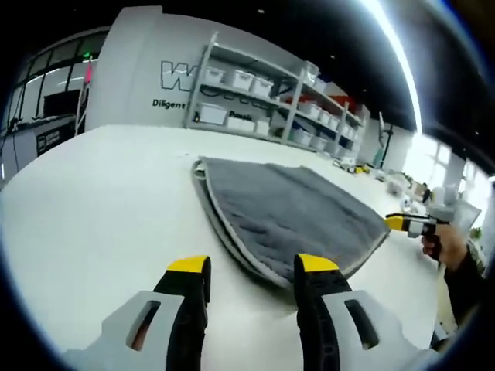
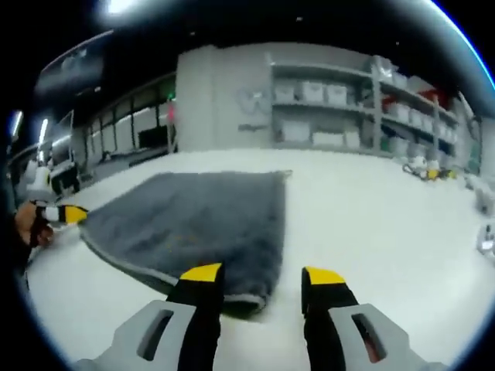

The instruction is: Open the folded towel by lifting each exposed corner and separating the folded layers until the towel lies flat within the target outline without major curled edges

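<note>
Approaching the folded grey towel (image 1: pixel 290 212) on the white table (image 1: pixel 108 209), left gripper (image 1: pixel 251 270) and right gripper (image 2: pixel 259 277) hover spread at its near corners; pinching every layer together risks dragging it.

Grey tools (image 1: pixel 253 270), black yellow-tipped jaws

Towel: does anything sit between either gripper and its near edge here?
Nothing visible does. The grey towel lies folded on the bare white table, and the open left gripper and open right gripper both face its near edge directly.
</note>
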A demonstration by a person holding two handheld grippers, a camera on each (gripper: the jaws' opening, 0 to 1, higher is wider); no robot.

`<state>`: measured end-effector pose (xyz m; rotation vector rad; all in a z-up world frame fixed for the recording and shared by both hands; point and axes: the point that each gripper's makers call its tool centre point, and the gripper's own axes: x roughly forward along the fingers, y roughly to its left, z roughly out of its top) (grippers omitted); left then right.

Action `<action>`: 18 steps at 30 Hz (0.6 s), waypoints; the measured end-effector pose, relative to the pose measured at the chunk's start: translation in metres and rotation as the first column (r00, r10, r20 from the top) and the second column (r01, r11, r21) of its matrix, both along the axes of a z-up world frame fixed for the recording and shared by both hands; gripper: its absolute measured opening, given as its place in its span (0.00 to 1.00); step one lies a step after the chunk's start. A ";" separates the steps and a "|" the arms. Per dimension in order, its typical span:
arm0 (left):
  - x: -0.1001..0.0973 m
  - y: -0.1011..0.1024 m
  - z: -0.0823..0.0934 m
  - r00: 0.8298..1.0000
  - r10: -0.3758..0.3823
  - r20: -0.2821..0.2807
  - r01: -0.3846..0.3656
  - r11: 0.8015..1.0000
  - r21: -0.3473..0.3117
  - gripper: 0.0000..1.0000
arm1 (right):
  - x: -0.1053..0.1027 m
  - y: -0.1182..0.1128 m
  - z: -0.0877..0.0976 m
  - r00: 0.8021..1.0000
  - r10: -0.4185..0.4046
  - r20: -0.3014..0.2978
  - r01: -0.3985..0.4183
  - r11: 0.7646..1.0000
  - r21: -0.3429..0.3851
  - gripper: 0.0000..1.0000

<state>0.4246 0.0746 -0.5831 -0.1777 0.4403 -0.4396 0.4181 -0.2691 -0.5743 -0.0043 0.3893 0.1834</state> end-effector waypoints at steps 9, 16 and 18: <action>0.001 -0.014 -0.005 0.998 -0.026 -0.051 0.023 0.999 -0.042 0.31 | 0.000 -0.002 -0.003 0.999 -0.018 -0.034 0.021 0.995 0.097 0.25; 0.002 -0.016 -0.007 0.997 -0.033 -0.063 0.029 0.997 -0.074 0.23 | 0.000 -0.004 -0.008 0.999 -0.021 -0.034 0.025 0.994 0.102 0.22; 0.002 -0.016 -0.007 0.997 -0.036 -0.065 0.030 0.996 -0.078 0.21 | 0.000 -0.004 -0.009 0.999 -0.020 -0.033 0.024 0.994 0.108 0.21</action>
